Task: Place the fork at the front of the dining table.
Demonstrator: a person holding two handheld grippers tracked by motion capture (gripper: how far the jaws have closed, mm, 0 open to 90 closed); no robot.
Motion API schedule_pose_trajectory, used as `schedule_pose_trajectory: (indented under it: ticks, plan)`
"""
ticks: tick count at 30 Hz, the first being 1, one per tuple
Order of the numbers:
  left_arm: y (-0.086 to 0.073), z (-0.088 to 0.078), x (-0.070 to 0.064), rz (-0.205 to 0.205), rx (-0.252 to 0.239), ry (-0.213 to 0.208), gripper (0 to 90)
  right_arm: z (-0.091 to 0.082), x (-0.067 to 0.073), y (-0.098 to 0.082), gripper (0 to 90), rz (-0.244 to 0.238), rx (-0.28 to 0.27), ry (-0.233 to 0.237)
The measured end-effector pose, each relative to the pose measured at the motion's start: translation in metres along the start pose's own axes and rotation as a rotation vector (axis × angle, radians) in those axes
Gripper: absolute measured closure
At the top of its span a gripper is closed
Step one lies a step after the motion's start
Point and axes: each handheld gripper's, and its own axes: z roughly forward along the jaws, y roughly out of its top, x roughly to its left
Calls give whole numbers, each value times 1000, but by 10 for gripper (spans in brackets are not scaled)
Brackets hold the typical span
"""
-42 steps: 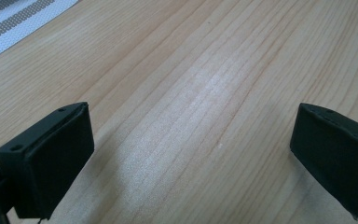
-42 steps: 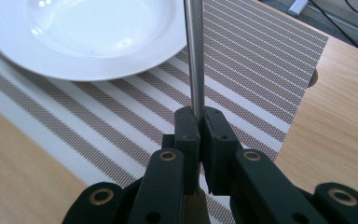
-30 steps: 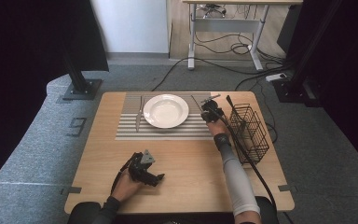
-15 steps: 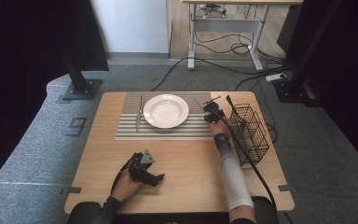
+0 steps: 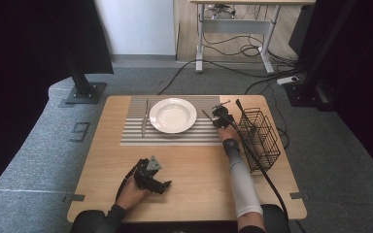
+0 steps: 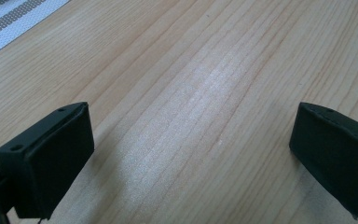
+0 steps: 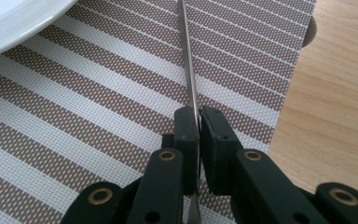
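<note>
Right gripper has its jaws pinched tight on a utensil above the mat right of the plate, and I'd lower it flat and parallel to the plate before releasing, while the left gripper rests wide open, empty, on the bench.

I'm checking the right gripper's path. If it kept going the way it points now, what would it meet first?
Probably the striped placemat just below the right gripper, shut on a metal utensil; the white plate lies off to one side. Depth is unclear.
</note>
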Motion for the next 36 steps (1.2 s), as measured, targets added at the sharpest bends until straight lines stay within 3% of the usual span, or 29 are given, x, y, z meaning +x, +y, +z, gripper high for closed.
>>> schedule_pose_trajectory:
  ticks: [2,4,5,6,9,12,16,17,20,23,25,26,30,31,36]
  plan:
    - [0,0,0,0,0,0,0,0,0,0,815,-3,4,3]
    - [0,0,0,0,0,0,0,-2,0,0,763,-8,7,0]
    - [0,0,0,0,0,-1,0,-5,1,0,682,-9,4,-9]
    - [0,0,0,0,0,-1,0,-5,1,0,682,-9,4,-9]
    - [0,0,0,0,1,-5,0,-18,4,-4,590,-8,-20,5]
    - [0,0,0,-2,0,-7,0,-25,5,-7,577,-8,-28,11]
    - [0,0,0,-1,3,-10,0,-35,7,-18,585,-17,-17,-17]
    - [1,0,0,0,4,-11,0,-37,8,-23,644,-15,-8,-12]
    - [1,0,0,-1,5,-12,0,-37,10,-27,686,-25,7,-9]
    - [1,1,0,-3,5,-13,0,-38,14,-31,722,-42,2,23]
    - [1,1,0,-3,5,-14,0,-38,20,-33,724,-53,-1,76]
    - [1,1,0,-3,5,-14,0,-38,20,-33,724,-53,-1,76]
    - [1,1,-1,-4,5,-13,0,-45,28,-31,631,-69,-25,72]
    - [1,1,-1,-4,5,-13,0,-52,30,-31,582,-74,-37,39]
    - [1,1,-1,-6,5,-16,0,-61,30,-37,476,-57,-17,28]
